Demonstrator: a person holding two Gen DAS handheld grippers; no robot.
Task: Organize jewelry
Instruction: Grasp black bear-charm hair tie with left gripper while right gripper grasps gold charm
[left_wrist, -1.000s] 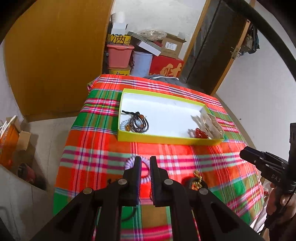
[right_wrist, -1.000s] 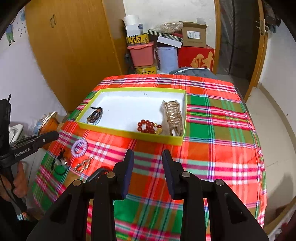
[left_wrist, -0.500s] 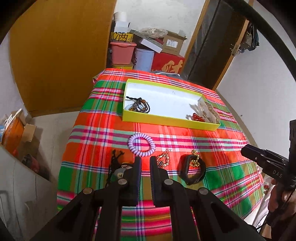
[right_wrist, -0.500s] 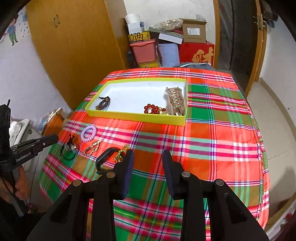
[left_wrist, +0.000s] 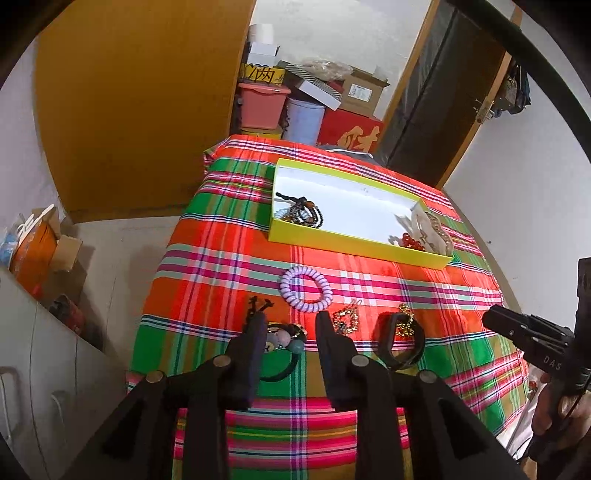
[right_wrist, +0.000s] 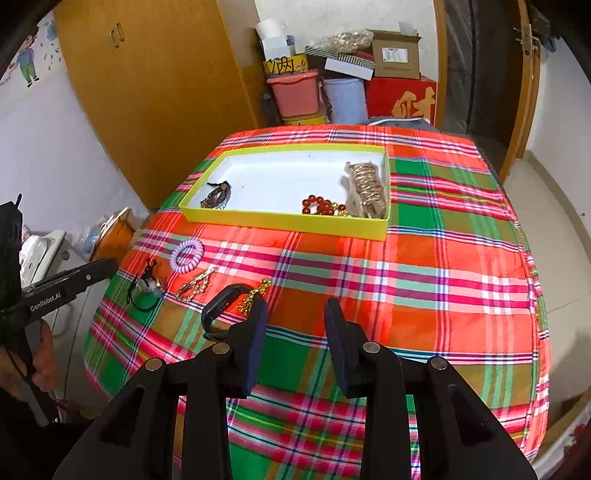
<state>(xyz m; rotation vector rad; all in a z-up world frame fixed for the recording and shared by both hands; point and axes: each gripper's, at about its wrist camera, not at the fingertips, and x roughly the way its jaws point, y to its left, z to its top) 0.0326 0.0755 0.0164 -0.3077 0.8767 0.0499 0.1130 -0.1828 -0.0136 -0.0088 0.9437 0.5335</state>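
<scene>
The left gripper (left_wrist: 290, 341) hangs over the near edge of the desk (left_wrist: 229, 236), which is covered in a red, green and pink plaid cloth. Its jaws have just been opening and now stand well apart with nothing gripped; seen between them, lying on the cloth, is a black hair tie with beads (left_wrist: 286, 341), its black cord tail pointing away toward the tray. Just beyond lies a lilac spiral hair tie (left_wrist: 306, 291), flat on the cloth. To its right, a gold hair clip (left_wrist: 347, 319) has its long axis running away from the camera, and a black bangle (left_wrist: 400, 345) with a gold chain (left_wrist: 405, 321) lies beside it.

The yellow tray (left_wrist: 354, 242) sits farther back, its long axis across the desk. It holds dark bead bracelets (left_wrist: 304, 214) at its left end and a red bead bracelet (right_wrist: 319, 205) beside a gold chain-link piece (right_wrist: 367, 188) at its right end.

The right gripper (right_wrist: 295, 338) hovers over bare cloth, jaws partly open and empty.
</scene>
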